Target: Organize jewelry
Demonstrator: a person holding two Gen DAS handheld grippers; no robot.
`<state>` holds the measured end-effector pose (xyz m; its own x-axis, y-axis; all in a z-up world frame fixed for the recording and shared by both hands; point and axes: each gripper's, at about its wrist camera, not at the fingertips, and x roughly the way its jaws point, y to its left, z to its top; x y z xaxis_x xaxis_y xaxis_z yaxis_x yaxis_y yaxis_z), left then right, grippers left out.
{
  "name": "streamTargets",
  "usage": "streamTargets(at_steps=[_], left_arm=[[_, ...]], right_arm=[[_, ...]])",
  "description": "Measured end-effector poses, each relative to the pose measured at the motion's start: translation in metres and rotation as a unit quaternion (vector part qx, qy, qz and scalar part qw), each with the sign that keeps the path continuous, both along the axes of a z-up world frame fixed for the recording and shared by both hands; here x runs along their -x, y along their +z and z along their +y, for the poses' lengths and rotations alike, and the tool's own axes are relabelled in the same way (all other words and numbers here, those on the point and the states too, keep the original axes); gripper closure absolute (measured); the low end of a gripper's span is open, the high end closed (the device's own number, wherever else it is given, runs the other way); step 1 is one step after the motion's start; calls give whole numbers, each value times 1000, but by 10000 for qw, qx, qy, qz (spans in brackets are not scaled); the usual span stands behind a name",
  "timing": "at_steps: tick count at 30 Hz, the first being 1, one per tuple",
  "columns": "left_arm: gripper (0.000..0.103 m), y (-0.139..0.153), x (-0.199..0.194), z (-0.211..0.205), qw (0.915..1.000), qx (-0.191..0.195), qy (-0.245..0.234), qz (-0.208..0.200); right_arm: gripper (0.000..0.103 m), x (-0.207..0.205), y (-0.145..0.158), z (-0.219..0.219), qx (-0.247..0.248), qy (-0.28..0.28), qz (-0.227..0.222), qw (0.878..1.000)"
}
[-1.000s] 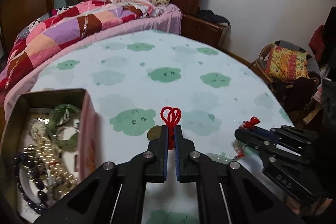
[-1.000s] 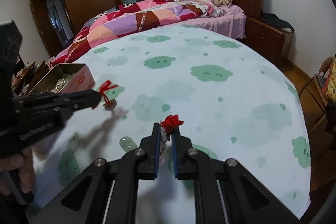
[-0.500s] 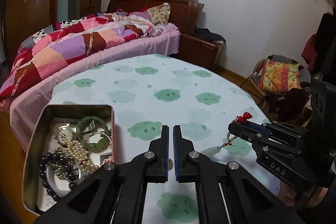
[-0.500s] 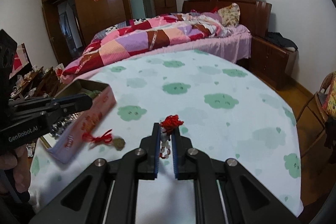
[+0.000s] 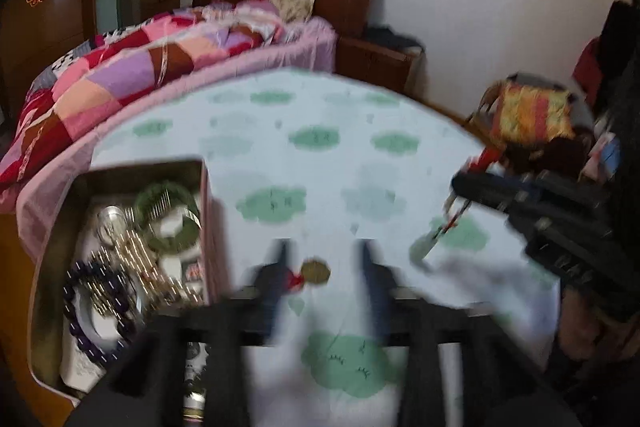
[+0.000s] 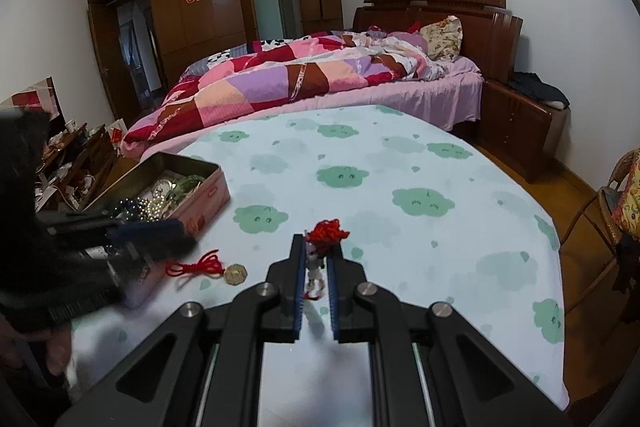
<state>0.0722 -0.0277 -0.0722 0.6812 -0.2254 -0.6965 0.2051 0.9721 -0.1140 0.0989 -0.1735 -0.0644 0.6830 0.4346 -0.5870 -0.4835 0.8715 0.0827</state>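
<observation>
A gold coin pendant point(image 6: 235, 274) on a red cord point(image 6: 198, 265) lies on the tablecloth beside the pink tin; it also shows in the blurred left wrist view point(image 5: 315, 271). My left gripper point(image 5: 323, 267) is open over the pendant, and it shows in the right wrist view point(image 6: 160, 233). My right gripper point(image 6: 316, 259) is shut on a beaded pendant with a red knot point(image 6: 326, 231), held above the table; its jade drop point(image 5: 422, 247) hangs below the right gripper point(image 5: 472, 171).
The open pink tin point(image 6: 208, 197) at the table's left edge holds bead bracelets point(image 5: 96, 291), a green bangle point(image 5: 168, 211) and a watch point(image 5: 110, 223). A bed point(image 6: 304, 75) lies beyond the round table point(image 6: 400, 163). A chair with a cushion point(image 5: 528, 115) stands right.
My left gripper has opened and let go of the coin pendant, which now lies on the cloth. Both grippers have risen and pulled back; the right still holds its pendant.
</observation>
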Motion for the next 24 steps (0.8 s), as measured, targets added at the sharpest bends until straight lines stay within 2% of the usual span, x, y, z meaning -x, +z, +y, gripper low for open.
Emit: streamTargets(at_steps=[8,11,13,17,19,21,24], left_arm=[[50,-19,-16,-12,9990,-319,64,305],[50,-28,-23,-19,9964,-736,128,405],[50,-36,-25,-26,9912,-1246,160,406],[50,-40,-20,-28,9880,-1491,83,391],[57,-39,-13,-25,9887,-1448,24,395],[70,-36,-9,-21,9896,-1379,-2,403],[86,-32,-7,-18,9913,-1245,-20,415]], right_arm=[[91,3,-3,-11,-105,41,8,9999],[91,3,-1,-14,-157,34,2,9999],[91,4,0,-14,-181,39,-6,9998],[91,5,1,-14,-195,58,-17,9998],[91,5,1,-14,-198,57,-12,9998],[91,6,0,-13,-188,63,-7,9998],[91,8,-1,-11,-174,85,13,9998]])
